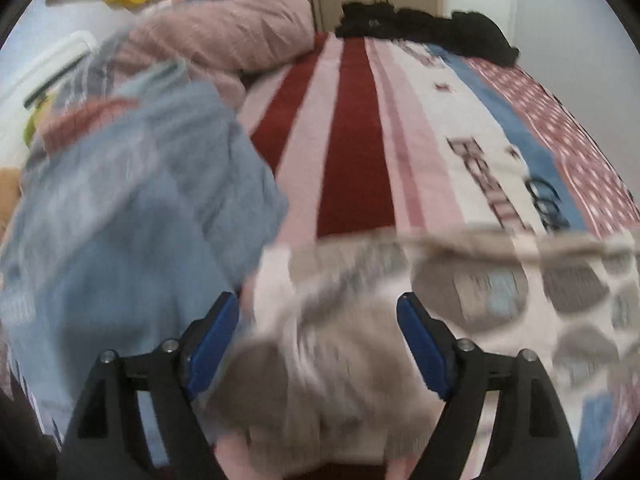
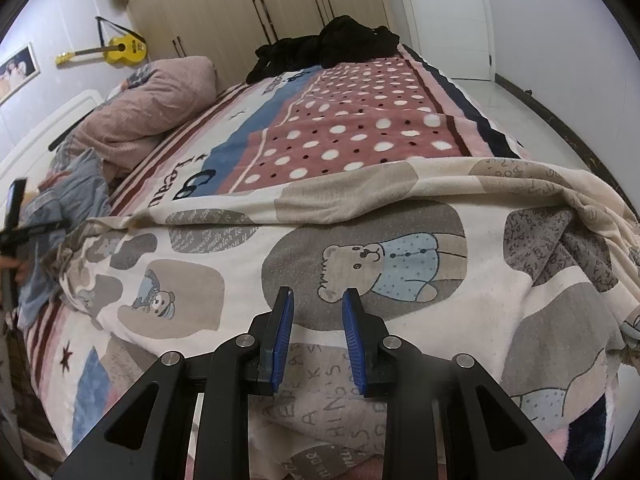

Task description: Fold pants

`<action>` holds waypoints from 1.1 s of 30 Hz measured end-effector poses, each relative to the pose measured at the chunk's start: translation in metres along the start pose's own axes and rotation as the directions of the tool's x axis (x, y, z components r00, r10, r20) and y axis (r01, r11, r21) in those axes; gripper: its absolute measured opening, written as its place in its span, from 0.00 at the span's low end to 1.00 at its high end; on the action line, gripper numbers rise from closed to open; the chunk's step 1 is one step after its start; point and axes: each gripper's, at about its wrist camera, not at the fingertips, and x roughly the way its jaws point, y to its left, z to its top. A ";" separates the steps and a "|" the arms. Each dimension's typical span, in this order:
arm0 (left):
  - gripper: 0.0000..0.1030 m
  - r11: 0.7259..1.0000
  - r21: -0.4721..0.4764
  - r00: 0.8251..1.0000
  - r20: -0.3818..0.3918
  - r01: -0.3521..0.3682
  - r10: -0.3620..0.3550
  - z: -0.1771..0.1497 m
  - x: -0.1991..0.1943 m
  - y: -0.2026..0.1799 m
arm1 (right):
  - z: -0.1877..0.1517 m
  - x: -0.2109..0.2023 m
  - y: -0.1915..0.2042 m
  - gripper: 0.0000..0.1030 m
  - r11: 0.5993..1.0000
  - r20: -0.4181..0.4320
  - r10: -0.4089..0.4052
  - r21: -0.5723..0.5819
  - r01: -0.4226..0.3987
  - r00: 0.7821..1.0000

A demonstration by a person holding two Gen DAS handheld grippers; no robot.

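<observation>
The pants (image 2: 360, 264) are cream with grey patches and a bear print, spread across the near end of the bed. In the left wrist view they show blurred (image 1: 360, 320) below my left gripper (image 1: 318, 308), which is open wide above their left end with nothing between the fingers. My right gripper (image 2: 318, 300) hovers over the middle of the pants near the bear print, jaws partly open and empty. The left gripper also shows at the far left edge of the right wrist view (image 2: 14, 232).
The bed (image 2: 352, 120) has a striped and dotted pink, red and blue blanket. A blue garment (image 1: 132, 208) lies bunched at the left. A pink pillow (image 2: 152, 108) and a black clothes pile (image 2: 332, 44) sit at the far end. The floor (image 2: 532, 120) is on the right.
</observation>
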 end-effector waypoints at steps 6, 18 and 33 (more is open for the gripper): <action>0.62 1.000 0.019 0.998 -0.060 0.014 -0.012 -0.041 0.006 0.000 | -0.002 -0.001 0.000 0.21 1.000 0.005 0.002 -0.008 -0.002 1.000; 0.06 0.993 0.028 0.993 0.017 -0.118 0.117 -0.022 -0.011 0.011 | -0.003 -0.001 -0.001 0.21 1.000 0.007 0.009 0.004 -0.009 1.000; 0.26 0.966 -0.053 0.968 0.001 -0.252 0.253 0.044 0.001 0.032 | -0.002 -0.002 -0.003 0.21 1.000 0.009 0.019 0.009 -0.019 1.000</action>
